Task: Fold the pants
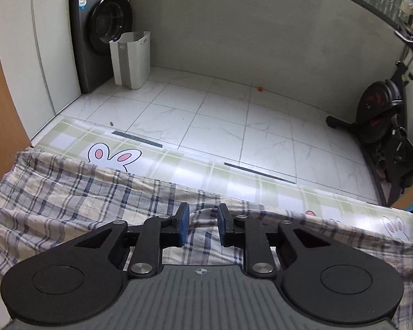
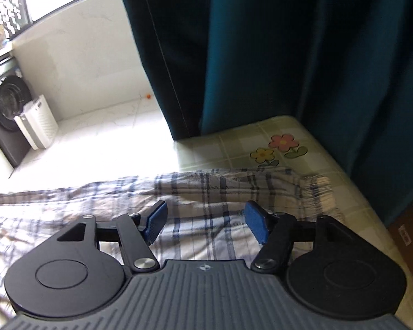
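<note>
1. Pants (image 1: 68, 192): plaid cloth in cream, grey and navy, spread across a table with rumpled folds; in the right wrist view the same pants (image 2: 220, 192) run from the left edge to a bunched end near the table's right side.
2. Left gripper (image 1: 203, 225): black linkage arms with blue pads, jaws parted by a narrow gap, a raised ridge of the plaid cloth standing between them; whether the pads touch the cloth cannot be told.
3. Right gripper (image 2: 205, 224): same build, jaws spread wide, poised over flat plaid cloth and holding nothing.
4. Tablecloth (image 1: 195, 170): pale green check with rabbit-ear print and two dark strips along the far edge; in the right wrist view the tablecloth (image 2: 234, 143) shows a pink and a yellow flower just beyond the pants.
5. Washing machine (image 1: 102, 30): dark grey front-loader, far left, against the wall beside pale cupboards.
6. Laundry basket (image 1: 130, 57): white, standing on the tiled floor just in front of the washing machine.
7. Exercise bike (image 1: 385, 115): black, at the right wall.
8. Curtain (image 2: 289, 55): dark teal, hanging behind the table's far right corner.
9. Orange ball (image 1: 260, 89): small, on the floor at the foot of the far wall.
</note>
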{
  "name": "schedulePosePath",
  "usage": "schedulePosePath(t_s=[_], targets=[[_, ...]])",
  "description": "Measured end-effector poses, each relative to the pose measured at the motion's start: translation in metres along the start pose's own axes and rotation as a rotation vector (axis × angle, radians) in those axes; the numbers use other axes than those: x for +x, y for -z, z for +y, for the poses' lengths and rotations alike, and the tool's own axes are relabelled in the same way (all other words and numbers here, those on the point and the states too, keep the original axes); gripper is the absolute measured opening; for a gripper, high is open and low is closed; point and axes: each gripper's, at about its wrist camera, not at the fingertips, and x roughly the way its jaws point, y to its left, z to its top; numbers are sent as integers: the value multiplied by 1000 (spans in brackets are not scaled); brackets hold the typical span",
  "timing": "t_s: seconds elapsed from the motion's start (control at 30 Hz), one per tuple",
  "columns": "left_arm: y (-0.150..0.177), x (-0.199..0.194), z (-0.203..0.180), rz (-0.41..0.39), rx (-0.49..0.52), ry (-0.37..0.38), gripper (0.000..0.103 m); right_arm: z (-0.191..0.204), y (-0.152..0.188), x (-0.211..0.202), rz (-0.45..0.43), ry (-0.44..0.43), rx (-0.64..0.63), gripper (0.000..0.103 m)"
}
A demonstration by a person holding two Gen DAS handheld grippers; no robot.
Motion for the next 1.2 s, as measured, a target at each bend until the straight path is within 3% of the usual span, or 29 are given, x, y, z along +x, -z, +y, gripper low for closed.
schedulePosePath(t_s=[0.03, 0.1, 0.17, 0.27, 0.4, 0.53, 0.7, 0.8, 0.93, 1.07, 1.2], targets=[[5, -19, 0, -16, 13, 25, 26, -2, 4, -15, -19, -5, -13, 68], [15, -55, 10, -40, 10, 63, 40, -8, 14, -45, -53, -31, -16, 68], [31, -92, 27, -51, -33, 94, 44, -17, 29, -77, -80, -75, 18, 72], [61, -141, 59, -59, -147, 117, 45, -30, 57, -123, -112, -135, 69, 77], [106, -191, 114, -50, -368, 144, 45, -36, 93, -175, -127, -145, 94, 77], [152, -229, 152, -63, -433, 86, 45, -39, 124, -207, -136, -134, 105, 77], [203, -244, 210, -49, -503, 20, 43, -46, 162, -220, -99, -104, 173, 77], [227, -241, 225, -8, -546, -13, 43, -43, 182, -225, -74, -60, 158, 77], [252, -247, 235, 24, -525, -57, 43, -34, 199, -230, -68, -8, 140, 77], [270, -248, 238, 76, -543, -47, 43, -29, 207, -228, -47, 10, 141, 77], [282, -245, 247, 107, -626, -26, 43, -29, 209, -234, -54, 1, 151, 77]])
